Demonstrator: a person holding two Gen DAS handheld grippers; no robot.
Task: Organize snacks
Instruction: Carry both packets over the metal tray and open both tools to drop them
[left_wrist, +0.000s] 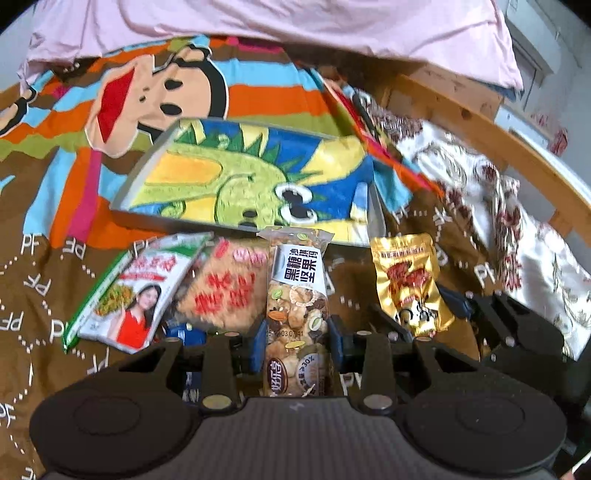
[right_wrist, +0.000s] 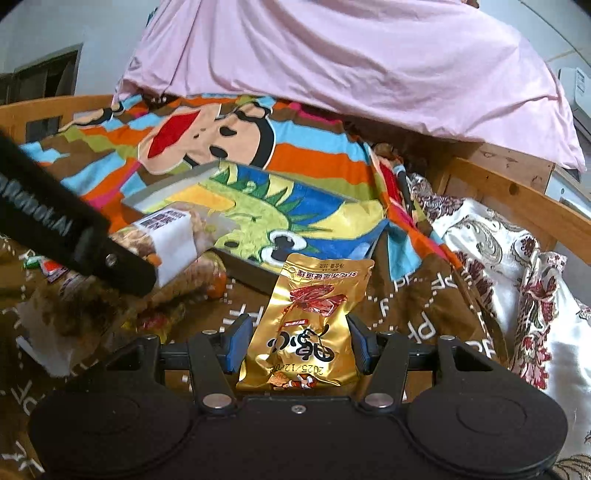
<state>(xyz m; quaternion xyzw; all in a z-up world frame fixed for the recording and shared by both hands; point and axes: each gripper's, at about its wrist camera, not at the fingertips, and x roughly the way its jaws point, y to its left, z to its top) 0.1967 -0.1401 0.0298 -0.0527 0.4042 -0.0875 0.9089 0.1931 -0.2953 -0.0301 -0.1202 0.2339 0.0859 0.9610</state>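
Note:
My left gripper (left_wrist: 297, 341) is shut on a clear nut-bar packet (left_wrist: 297, 310) with a black and white label, held upright. The same packet shows in the right wrist view (right_wrist: 173, 236), beside the left gripper's black finger (right_wrist: 74, 240). My right gripper (right_wrist: 300, 341) is shut on a gold snack pouch (right_wrist: 314, 321), which also shows in the left wrist view (left_wrist: 410, 284). A green and white packet (left_wrist: 136, 291) and an orange cracker packet (left_wrist: 225, 291) lie on the bedspread. A grey tray (left_wrist: 136, 177) lined with a dinosaur towel (left_wrist: 251, 177) lies just beyond the snacks.
Everything rests on a brown and striped cartoon bedspread (left_wrist: 74, 166). A pink quilt (right_wrist: 351, 55) is heaped at the back. A wooden bed rail (right_wrist: 517, 195) and a white floral cushion (right_wrist: 517, 266) lie to the right. More loose wrappers (right_wrist: 55, 317) lie at the left.

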